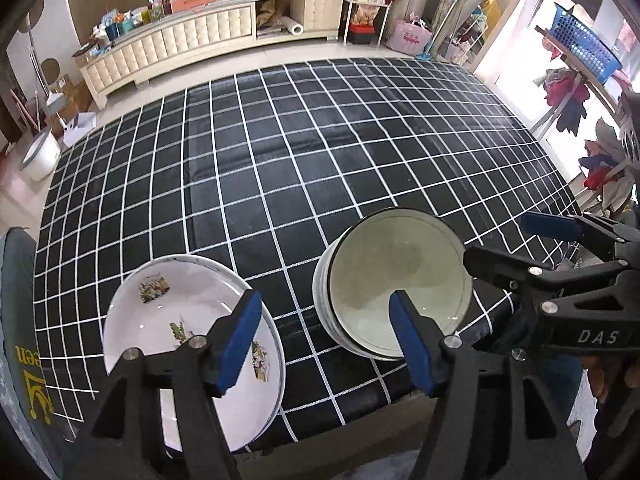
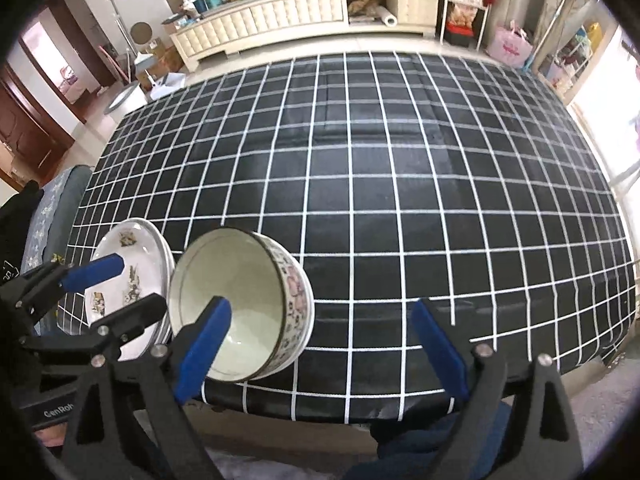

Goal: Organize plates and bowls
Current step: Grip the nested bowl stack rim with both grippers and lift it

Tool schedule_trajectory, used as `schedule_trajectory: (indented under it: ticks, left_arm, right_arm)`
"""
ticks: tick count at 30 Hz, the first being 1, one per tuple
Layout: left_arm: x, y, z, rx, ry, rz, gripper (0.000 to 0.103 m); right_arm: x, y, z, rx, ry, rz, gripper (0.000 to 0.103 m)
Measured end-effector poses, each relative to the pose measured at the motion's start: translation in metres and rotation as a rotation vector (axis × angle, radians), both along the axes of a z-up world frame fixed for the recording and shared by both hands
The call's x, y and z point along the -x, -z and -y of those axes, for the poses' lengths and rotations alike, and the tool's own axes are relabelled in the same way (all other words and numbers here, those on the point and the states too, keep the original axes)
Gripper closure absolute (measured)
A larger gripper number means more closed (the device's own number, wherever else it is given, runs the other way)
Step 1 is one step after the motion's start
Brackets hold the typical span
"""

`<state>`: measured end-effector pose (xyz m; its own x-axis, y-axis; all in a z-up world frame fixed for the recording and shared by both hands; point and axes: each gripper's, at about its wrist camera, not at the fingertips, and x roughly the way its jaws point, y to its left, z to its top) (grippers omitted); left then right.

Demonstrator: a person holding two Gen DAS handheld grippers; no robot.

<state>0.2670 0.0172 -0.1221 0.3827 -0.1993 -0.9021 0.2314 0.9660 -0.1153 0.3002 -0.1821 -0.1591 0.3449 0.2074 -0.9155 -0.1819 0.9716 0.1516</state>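
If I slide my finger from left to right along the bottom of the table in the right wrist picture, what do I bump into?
Left gripper → stack of white plates → flowery bowl → bare checked tablecloth. The right gripper reaches in from below, jaws wide open with nothing between them.

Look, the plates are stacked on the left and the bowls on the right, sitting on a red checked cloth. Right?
Not quite: the cloth is black with white lines, as the right wrist view shows. The plates are indeed stacked on the left and the bowls on the right.
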Motion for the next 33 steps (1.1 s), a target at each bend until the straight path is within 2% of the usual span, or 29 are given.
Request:
schedule_trajectory:
  ticks: [13, 18, 30, 33]
  left_arm:
    - [-0.031, 0.049, -0.003, 0.048, 0.014, -0.110, 0.039]
    - [-0.037, 0.067, -0.006, 0.088, 0.009, -0.145, 0.039]
    - [-0.051, 0.096, -0.012, 0.166, 0.025, -0.224, 0.039]
    - [-0.051, 0.103, -0.005, 0.145, 0.048, -0.225, 0.039]
  right_arm:
    - [-0.015, 0.028, 0.008, -0.083, 0.038, -0.111, 0.009]
    - [-0.018, 0.040, 0.006, -0.078, 0.053, -0.137, 0.009]
    - [-0.023, 0.073, 0.011, -0.224, 0.117, -0.282, 0.009]
    - [-0.024, 0.079, 0.020, -0.292, 0.159, -0.316, 0.009]
